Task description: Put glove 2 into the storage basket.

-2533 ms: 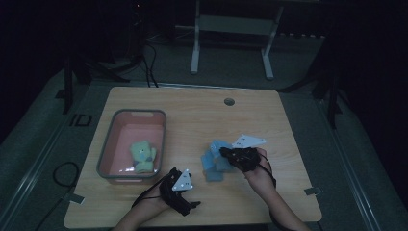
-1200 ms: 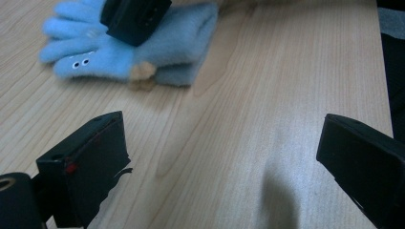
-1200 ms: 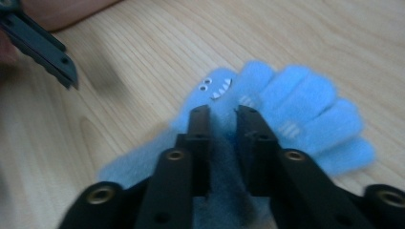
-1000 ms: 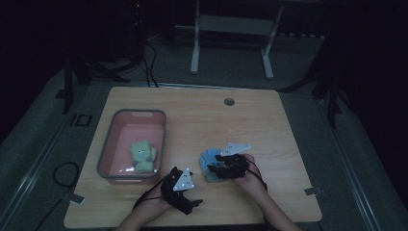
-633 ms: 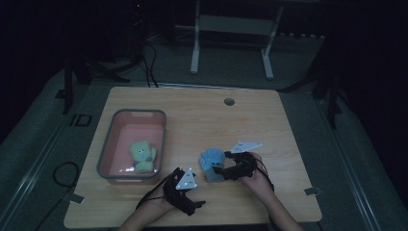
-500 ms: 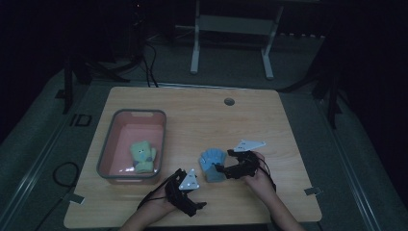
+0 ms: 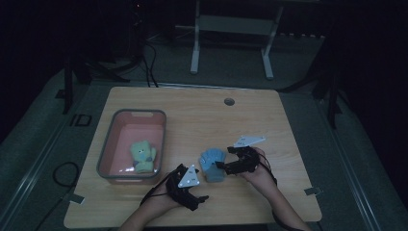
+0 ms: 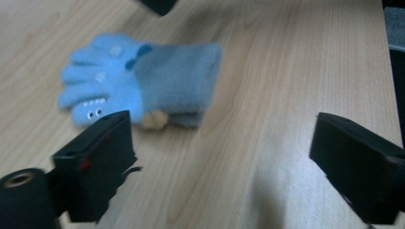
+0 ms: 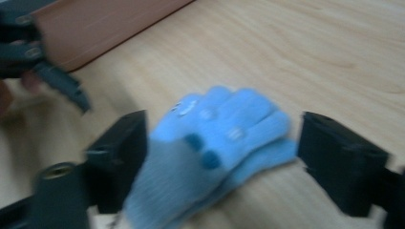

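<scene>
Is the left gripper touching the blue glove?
Apart. The left gripper view shows bare table between the left gripper and the blue glove.

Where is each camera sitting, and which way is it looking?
High view: above the person's side, looking forward and down on the table; both forearms, left gripper, right gripper show.
Left gripper view: rides the left gripper, looking along its open jaws across the wood at the blue glove.
Right gripper view: rides the right gripper, open jaws either side of the glove.
All share the blue glove and the table.
</scene>
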### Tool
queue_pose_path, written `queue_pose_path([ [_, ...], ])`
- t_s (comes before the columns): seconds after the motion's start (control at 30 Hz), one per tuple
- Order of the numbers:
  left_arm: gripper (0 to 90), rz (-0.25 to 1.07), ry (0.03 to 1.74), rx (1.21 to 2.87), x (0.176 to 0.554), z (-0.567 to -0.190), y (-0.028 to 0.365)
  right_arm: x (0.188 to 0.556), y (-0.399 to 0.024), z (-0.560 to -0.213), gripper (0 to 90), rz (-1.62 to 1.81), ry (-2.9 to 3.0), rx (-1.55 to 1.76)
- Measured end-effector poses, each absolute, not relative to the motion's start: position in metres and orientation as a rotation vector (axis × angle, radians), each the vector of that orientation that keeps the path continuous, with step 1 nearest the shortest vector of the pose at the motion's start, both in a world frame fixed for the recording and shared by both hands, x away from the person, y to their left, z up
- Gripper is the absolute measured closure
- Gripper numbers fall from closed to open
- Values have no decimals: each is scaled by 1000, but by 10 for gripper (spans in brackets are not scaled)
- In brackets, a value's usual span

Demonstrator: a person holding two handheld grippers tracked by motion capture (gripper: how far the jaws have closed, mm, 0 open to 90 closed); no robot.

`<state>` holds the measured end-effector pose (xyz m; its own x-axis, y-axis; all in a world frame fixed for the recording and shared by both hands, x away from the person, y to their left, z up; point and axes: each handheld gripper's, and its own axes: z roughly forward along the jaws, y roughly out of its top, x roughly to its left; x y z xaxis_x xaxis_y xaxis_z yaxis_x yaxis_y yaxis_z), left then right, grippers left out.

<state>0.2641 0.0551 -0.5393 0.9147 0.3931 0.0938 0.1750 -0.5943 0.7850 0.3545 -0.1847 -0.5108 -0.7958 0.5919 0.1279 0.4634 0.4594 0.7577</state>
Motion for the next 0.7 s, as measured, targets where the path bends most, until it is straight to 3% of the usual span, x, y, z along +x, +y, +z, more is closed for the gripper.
queue_pose_path([
  [0.07, 152, 341, 366, 2225, 268, -538, 49, 363, -183, -511, 309, 1253, 2541, 948],
  [0.17, 177, 349, 321, 2235, 272, -539, 42, 371, -177, -514, 348, 1248, 2552, 959],
  [0.57, 306, 382, 211, 2299, 292, -545, 18, 391, -164, -538, 332, 1172, 2579, 1030],
  [0.7, 383, 397, 189, 2334, 296, -551, 9, 394, -164, -544, 426, 1131, 2586, 1024],
])
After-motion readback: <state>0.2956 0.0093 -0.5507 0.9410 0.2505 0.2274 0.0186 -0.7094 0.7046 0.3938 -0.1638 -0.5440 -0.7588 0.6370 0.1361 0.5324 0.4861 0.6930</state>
